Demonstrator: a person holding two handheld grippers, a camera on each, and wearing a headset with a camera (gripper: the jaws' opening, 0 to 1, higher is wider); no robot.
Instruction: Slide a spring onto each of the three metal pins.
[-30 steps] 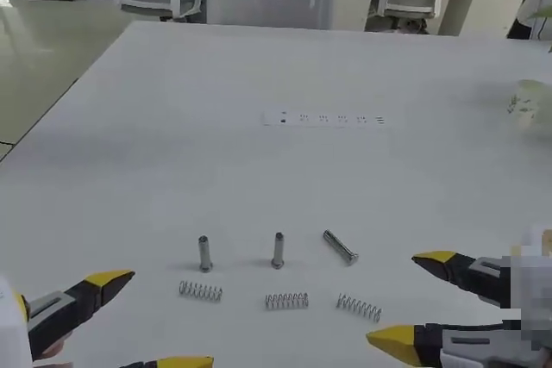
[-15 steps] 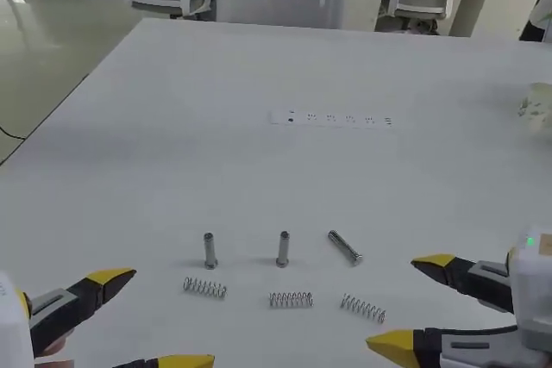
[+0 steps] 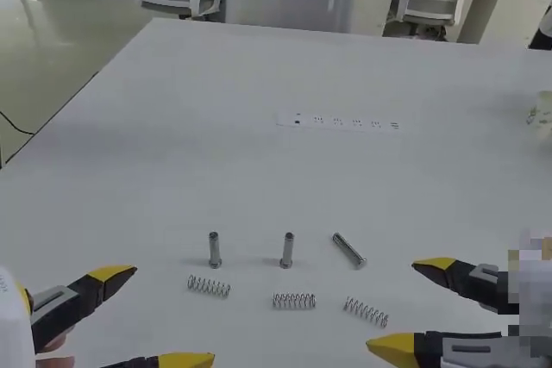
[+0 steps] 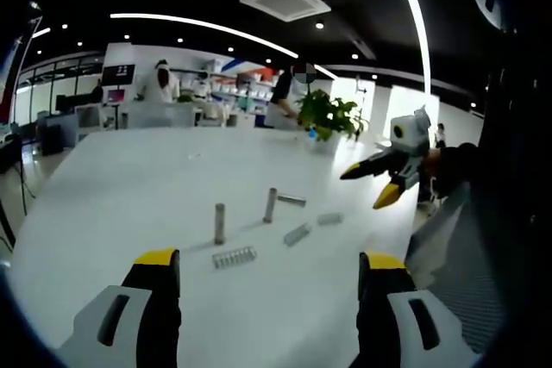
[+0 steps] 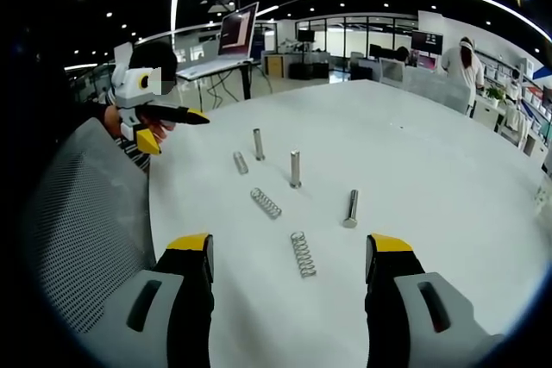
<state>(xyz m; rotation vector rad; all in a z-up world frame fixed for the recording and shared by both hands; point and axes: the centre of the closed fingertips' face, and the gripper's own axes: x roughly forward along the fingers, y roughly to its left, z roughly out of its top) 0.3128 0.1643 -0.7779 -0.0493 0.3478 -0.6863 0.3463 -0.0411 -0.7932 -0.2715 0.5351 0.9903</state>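
Three metal pins rest on the white table (image 3: 259,170): the left pin (image 3: 214,249) and the middle pin (image 3: 288,249) stand upright, and the right pin (image 3: 348,249) lies on its side. Just in front of each lies a loose spring: left spring (image 3: 209,286), middle spring (image 3: 294,301), right spring (image 3: 366,311). My left gripper (image 3: 155,316) hovers open at the near left, short of the left spring (image 4: 234,257). My right gripper (image 3: 410,306) hovers open at the near right, beside the right spring (image 5: 302,253) and the lying pin (image 5: 351,208). Nothing sits between either pair of jaws.
A row of sockets (image 3: 336,121) is set into the table's middle. Chairs (image 3: 289,2) stand along the far edge, and the left edge (image 3: 78,101) drops to the floor. A pale object (image 3: 542,111) sits at the far right. A grey mesh surface (image 5: 78,213) lies close to the right gripper.
The head camera has shifted a little; the pins, the springs and both grippers keep their places.
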